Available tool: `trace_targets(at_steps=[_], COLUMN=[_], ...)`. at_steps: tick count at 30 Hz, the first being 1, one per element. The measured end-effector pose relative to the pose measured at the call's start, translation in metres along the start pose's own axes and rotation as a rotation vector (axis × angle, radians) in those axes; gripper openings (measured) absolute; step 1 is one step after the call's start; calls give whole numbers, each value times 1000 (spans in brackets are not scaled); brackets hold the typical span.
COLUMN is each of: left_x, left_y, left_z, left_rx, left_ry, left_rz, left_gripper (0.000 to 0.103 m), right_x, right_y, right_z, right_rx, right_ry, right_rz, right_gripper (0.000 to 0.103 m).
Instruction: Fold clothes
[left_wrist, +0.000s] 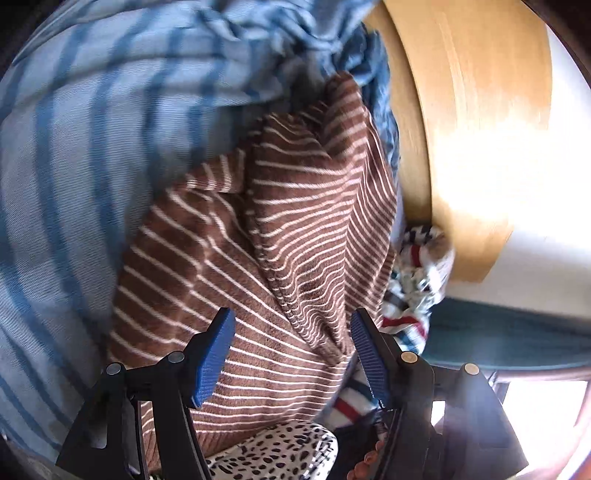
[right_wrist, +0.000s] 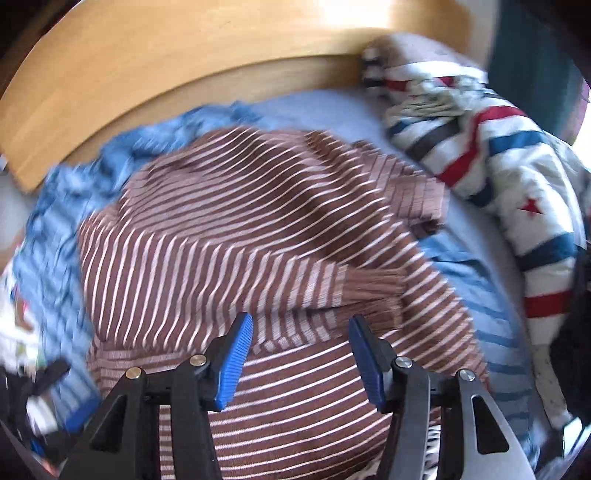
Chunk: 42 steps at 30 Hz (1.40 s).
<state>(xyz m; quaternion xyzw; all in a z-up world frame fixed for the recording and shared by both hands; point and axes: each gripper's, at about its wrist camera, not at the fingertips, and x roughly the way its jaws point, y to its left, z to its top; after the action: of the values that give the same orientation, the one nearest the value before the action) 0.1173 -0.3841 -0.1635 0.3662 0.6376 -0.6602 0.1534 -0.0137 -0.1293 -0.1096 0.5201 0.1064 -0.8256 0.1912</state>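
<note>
A brown garment with thin white stripes (left_wrist: 266, 236) lies crumpled on a bed, with a fold ridge running down its middle. My left gripper (left_wrist: 291, 354) is open just above its near part, with the ridge between the blue pads. In the right wrist view the same brown garment (right_wrist: 236, 229) spreads across the bed, with ribbed cuffs (right_wrist: 373, 284) lying on top. My right gripper (right_wrist: 301, 358) is open above its near edge, holding nothing.
A blue striped sheet (left_wrist: 74, 155) covers the bed. A wooden headboard (right_wrist: 147, 66) runs along the far side. A white garment with red and blue stripes (right_wrist: 491, 162) is piled at the right. A leopard-print cloth (left_wrist: 280, 450) lies under my left gripper.
</note>
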Motion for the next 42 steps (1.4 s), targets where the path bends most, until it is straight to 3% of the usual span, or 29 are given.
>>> trace_targets(at_steps=[4,7,10,14,17,18,21,25,32,42], left_x=[10,31,72,129,159,162,164,163,181,179], left_y=[-35,-58,-66,-66,-67,-64,-62,-58,-66,-62], left_z=[4,10,19,22,-1,-12,-21,-14,-12,-11], left_rx=[180,368,529,671,879,929,964,946,987,974], left_ry=[-121,-254,-270,-279,-358,-426,-492,-479,-468,-474], left_rz=[248,421,468,563,710,725,763,728,720,718], left_gripper=[66,66,68,100,103,103,103,103,103,103], right_x=[11,10,9,13,17,18,22,22,20,10], right_y=[15,4,-11,-24,-33,-36,-45,-36,-36,-53], right_z=[-17,-26,-29,-24,-21,-20,-16,-14,-26,-22], right_rx=[-38,41,136,177,208,218,248,220,300,346], right_ry=[20,-22,-70,-85,-96,-100,-111,-115,-63,-90], right_rz=[42,-17,-87,-98,-107,-109,-118,-71,48,-7], right_gripper=[60,67,74,76,76,76,76,76,76,77])
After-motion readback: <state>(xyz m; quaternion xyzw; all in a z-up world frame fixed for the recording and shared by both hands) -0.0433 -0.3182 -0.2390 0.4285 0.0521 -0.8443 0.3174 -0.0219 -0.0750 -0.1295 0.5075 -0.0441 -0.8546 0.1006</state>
